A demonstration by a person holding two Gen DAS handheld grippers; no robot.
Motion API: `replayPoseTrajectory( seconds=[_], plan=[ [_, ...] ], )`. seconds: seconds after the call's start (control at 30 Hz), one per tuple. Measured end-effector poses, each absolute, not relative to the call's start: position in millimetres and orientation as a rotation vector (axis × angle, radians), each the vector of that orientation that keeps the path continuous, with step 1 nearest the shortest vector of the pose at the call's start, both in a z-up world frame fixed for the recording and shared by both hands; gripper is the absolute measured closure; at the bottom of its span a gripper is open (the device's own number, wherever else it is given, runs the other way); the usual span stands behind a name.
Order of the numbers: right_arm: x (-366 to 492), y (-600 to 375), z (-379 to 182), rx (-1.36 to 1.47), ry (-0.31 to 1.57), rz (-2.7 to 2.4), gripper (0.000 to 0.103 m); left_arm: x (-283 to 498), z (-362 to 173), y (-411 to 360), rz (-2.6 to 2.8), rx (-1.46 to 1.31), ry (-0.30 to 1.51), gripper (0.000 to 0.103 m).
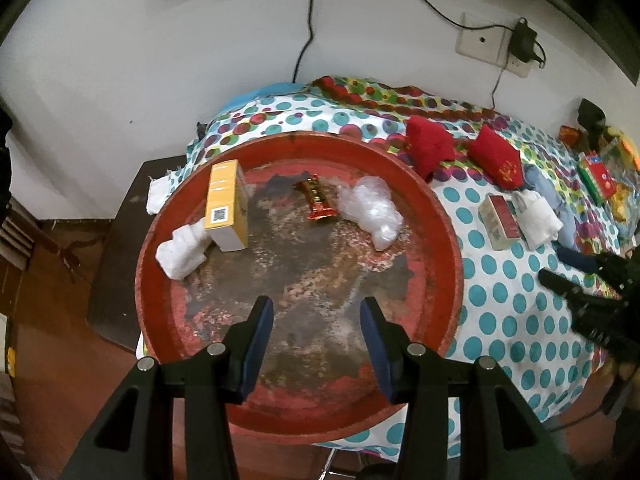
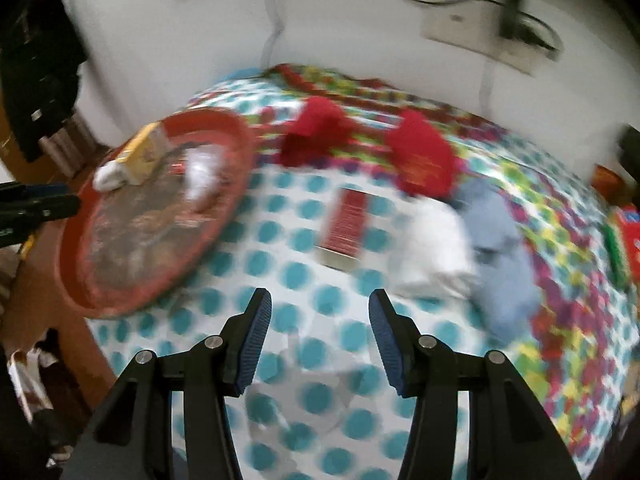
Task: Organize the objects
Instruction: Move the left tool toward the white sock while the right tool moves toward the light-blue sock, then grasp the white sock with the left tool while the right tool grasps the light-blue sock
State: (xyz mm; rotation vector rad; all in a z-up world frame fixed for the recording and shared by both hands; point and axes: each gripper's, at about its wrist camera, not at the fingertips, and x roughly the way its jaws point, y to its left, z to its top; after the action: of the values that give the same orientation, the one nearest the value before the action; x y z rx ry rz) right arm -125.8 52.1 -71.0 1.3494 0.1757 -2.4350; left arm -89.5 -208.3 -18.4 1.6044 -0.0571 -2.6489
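A round red tray (image 1: 444, 216) lies on the dotted cloth and holds a yellow box (image 1: 226, 204), a white wad (image 1: 180, 252), a red-gold candy wrapper (image 1: 318, 200) and crumpled clear plastic (image 1: 370, 208). My left gripper (image 1: 316, 312) is open and empty above the tray's near part. My right gripper (image 2: 320, 310) is open and empty over the cloth, short of a red box (image 2: 346, 226). The right wrist view is blurred. The tray also shows there at left (image 2: 236, 188). The right gripper also shows in the left wrist view (image 1: 576, 276).
On the cloth right of the tray lie two red pouches (image 1: 430, 144) (image 1: 496, 158), a red box (image 1: 500, 220), a white cloth (image 1: 538, 220) and a blue cloth (image 2: 500, 248). Colourful packets (image 1: 600, 176) sit at far right. A wall with a socket (image 1: 480, 40) stands behind.
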Motion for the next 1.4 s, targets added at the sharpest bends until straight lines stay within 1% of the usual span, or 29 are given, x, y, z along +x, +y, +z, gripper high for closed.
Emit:
replayPoseTrajectory(
  seconds=[0.07,0.1,0.13,0.17,0.37,0.5,0.6,0.73,0.87,0.9,0.93,0.97,1.03,1.17,1.3,1.4],
  plan=[
    [-126,79,-73,1.378,0.177,-2.491,0.053,-90,-19,-203,-2.657,1.613,-0.065,0.057],
    [-127,89,-75,1.388,0.17,-2.504,0.05,-90,-20,-199,-2.663,1.619,-0.071,0.057],
    [-129,103,-77,1.404,0.153,-2.519,0.043,-91,-21,-195,-2.668,1.629,-0.078,0.057],
    [-130,119,-78,1.42,0.137,-2.544,0.041,-91,-23,-192,-2.671,1.635,-0.082,0.057],
    [-139,167,-86,1.433,0.124,-2.65,0.041,-95,-34,-163,-2.712,1.709,-0.101,0.057],
    [-150,175,-92,1.413,0.099,-2.633,0.041,-97,-40,-135,-2.77,1.739,-0.135,0.057],
    [-160,170,-96,1.398,0.136,-2.627,0.039,-103,-43,-113,-2.801,1.791,-0.1,0.057],
    [-173,167,-102,1.391,0.142,-2.622,0.039,-118,-46,-70,-2.796,1.833,-0.211,0.057],
    [-182,164,-114,1.406,0.144,-2.59,0.039,-133,-47,-33,-2.838,1.853,-0.24,0.057],
    [-182,165,-115,1.396,0.148,-2.593,0.041,-140,-49,-22,-2.843,1.852,-0.245,0.057],
    [-180,165,-114,1.374,0.153,-2.6,0.048,-144,-50,-15,-2.846,1.853,-0.245,0.057],
    [-177,166,-113,1.352,0.165,-2.609,0.052,-148,-52,-8,-2.846,1.857,-0.251,0.057],
    [-171,170,-109,1.33,0.175,-2.624,0.063,-162,-58,7,-2.832,1.871,-0.251,0.057],
    [-155,187,-104,1.32,0.146,-2.643,0.065,-187,-66,30,-2.813,1.886,-0.247,0.057],
    [-142,205,-105,1.318,0.083,-2.632,0.065,-210,-79,47,-2.739,1.926,-0.206,0.057],
    [-137,209,-107,1.308,0.057,-2.611,0.065,-224,-87,56,-2.719,1.962,-0.139,0.057]
  ],
)
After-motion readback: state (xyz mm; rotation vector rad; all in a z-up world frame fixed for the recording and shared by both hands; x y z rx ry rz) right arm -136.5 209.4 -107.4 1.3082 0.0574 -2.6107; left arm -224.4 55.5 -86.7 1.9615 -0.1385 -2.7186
